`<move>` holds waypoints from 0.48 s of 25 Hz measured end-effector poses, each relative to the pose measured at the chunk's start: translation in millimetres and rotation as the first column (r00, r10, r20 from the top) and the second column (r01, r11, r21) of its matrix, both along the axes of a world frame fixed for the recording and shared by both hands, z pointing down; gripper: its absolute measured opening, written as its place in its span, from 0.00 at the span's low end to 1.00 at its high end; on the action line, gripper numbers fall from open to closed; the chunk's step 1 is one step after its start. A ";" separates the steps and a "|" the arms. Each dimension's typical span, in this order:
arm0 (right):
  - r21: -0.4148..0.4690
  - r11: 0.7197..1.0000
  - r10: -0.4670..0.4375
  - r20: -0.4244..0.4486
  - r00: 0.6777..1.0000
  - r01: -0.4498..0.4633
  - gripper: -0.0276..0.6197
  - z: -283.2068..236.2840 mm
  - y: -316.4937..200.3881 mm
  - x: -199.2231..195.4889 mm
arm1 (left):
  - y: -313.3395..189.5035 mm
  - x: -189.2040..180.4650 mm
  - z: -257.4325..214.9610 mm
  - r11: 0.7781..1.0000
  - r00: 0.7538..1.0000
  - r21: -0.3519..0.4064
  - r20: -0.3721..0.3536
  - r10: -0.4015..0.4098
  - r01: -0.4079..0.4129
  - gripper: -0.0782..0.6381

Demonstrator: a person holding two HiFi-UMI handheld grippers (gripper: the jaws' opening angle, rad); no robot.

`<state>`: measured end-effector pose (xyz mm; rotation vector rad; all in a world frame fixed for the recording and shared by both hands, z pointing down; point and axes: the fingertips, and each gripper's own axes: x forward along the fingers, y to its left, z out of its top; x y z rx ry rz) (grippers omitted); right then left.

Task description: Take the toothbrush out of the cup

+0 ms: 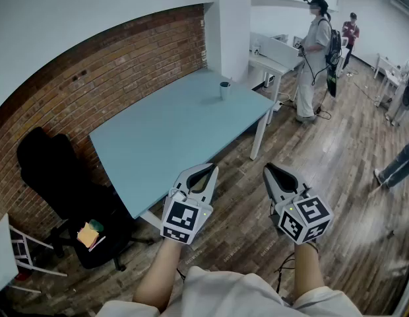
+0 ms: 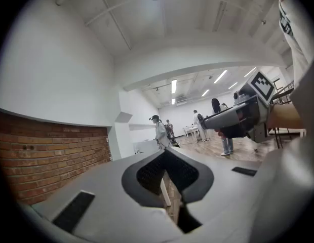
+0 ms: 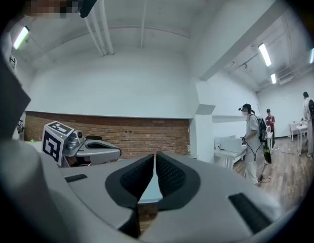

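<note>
The cup (image 1: 224,89) is standing on the light-blue worktop (image 1: 165,144), well ahead of both pairs of fingers and slightly left of the right pair, and I am not making out what it holds at this range. I am holding the left gripper (image 1: 208,171) and the right gripper (image 1: 270,171) side by side in the air on the worktop's near side. Both are showing their fingers (image 2: 148,173) clenched together on nothing.
</note>
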<state>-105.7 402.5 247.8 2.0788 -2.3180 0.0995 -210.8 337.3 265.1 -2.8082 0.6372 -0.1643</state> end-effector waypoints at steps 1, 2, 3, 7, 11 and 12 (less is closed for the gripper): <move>0.000 1.000 -0.001 0.001 1.000 0.001 0.10 0.1 0.6 3.2 | 1.1 1.9 0.4 1.000 1.000 0.000 0.000 -0.001 0.001 0.15; 0.001 1.000 -0.002 0.004 1.000 0.002 0.10 0.1 1.2 6.2 | 2.1 3.8 0.8 1.000 1.000 0.001 0.001 -0.002 0.002 0.15; 0.004 1.000 -0.002 0.010 1.000 0.002 0.10 -0.3 2.0 8.9 | 3.0 5.4 1.1 1.000 1.000 0.002 0.002 -0.002 0.002 0.15; 0.026 1.000 -0.011 0.020 1.000 0.010 0.09 -3.7 6.0 16.4 | 6.1 11.3 0.8 1.000 1.000 0.005 0.003 -0.003 0.003 0.15; 0.028 0.999 -0.040 -0.006 0.999 0.040 0.05 -3.7 14.1 22.9 | 16.4 21.6 1.3 1.000 1.000 0.011 0.004 -0.010 0.010 0.15; 0.029 0.998 -0.048 -0.010 0.999 0.048 0.05 -3.6 16.8 24.7 | 20.1 24.4 1.8 1.000 1.000 0.013 0.005 -0.012 0.012 0.15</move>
